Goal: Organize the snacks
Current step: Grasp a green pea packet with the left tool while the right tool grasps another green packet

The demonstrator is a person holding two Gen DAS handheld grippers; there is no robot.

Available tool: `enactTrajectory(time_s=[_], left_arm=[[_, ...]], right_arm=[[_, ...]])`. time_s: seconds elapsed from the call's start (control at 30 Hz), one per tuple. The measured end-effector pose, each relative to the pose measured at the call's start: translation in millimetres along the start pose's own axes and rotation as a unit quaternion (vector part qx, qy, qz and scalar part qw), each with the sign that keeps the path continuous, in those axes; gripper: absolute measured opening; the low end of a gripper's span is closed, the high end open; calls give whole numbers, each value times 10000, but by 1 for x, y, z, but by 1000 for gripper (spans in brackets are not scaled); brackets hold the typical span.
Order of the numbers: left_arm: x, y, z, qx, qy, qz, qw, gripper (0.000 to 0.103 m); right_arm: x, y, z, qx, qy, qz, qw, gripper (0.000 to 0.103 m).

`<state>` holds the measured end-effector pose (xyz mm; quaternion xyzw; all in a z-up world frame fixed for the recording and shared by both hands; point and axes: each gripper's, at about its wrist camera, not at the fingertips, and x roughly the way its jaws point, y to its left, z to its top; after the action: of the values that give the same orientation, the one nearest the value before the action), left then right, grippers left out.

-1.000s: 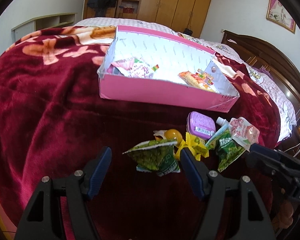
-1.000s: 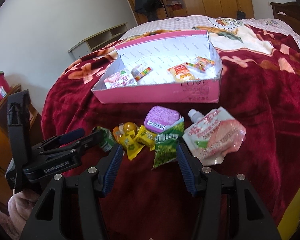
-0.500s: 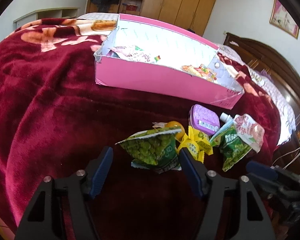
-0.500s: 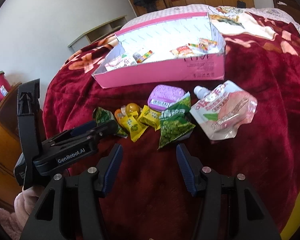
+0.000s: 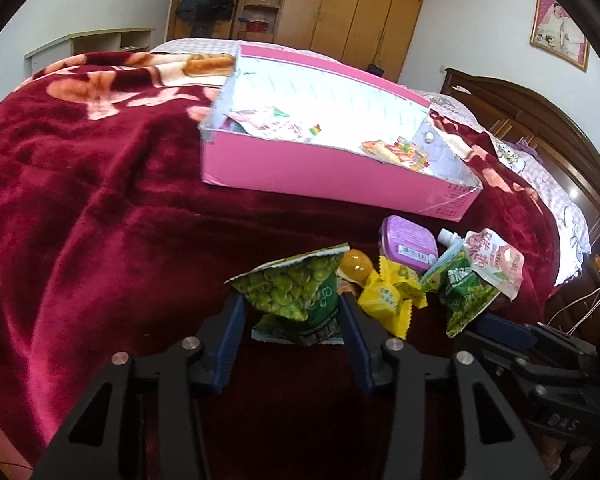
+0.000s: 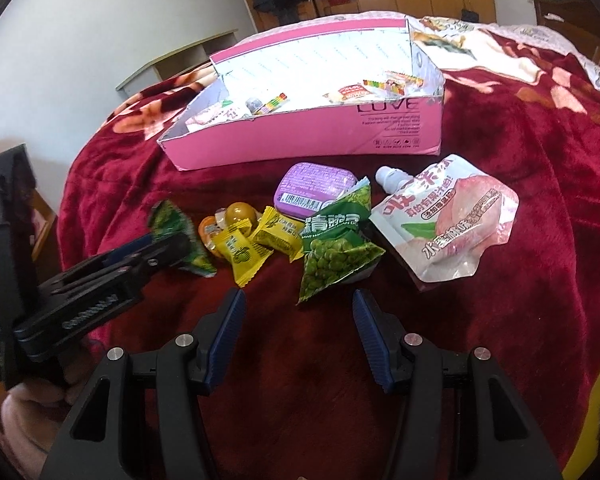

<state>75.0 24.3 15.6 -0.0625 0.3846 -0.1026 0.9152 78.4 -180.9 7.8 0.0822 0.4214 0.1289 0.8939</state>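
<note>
Two grippers work over a bed covered with a dark red blanket (image 6: 520, 128). The left gripper (image 5: 290, 316) has just been closing its jaws, and now the blue pads sit against both sides of a green pea packet (image 5: 296, 292), which stands up between them at the left end of the snack group. The right gripper (image 6: 298, 336) hangs with its jaws at a middle width, with nothing between them; a second green pea packet (image 6: 336, 248) lies just beyond its fingertips. Between the two pea packets lie two yellow wrapped candies (image 6: 256, 240), and behind these an orange jelly cup (image 6: 240, 214). A little farther is a purple tin (image 6: 314, 184), partly under the top of the second pea packet. To the right of this packet lies a white and pink drink pouch (image 6: 448, 224) with a white cap, touching the packet's edge. At the far side stands an open pink box (image 6: 300, 136), well apart from the grippers, with some small snacks already inside at its left and right ends. From the right wrist view the left gripper shows at the left edge, with its tips over the first packet.
</note>
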Motion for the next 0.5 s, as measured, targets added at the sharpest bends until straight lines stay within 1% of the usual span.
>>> enactTrajectory(time_s=[0.13,0.2,0.37,0.5], left_arm=[[-6,7,-1,51,96,177,9998,50],[-5,8,-2,101,120,167,9997,50],[6,10,-6,-46,134,56,9999,50],[13,10,-8,-97,97,39,9999,55]], right_arm=[[2,2,0,-4,-137,-185,9997,57],[4,3,0,-13,-196,-268,9994,57],[9,-3,1,53,-320,-387,9987,57],[12,-8,2,179,-450,-385,9981,57]])
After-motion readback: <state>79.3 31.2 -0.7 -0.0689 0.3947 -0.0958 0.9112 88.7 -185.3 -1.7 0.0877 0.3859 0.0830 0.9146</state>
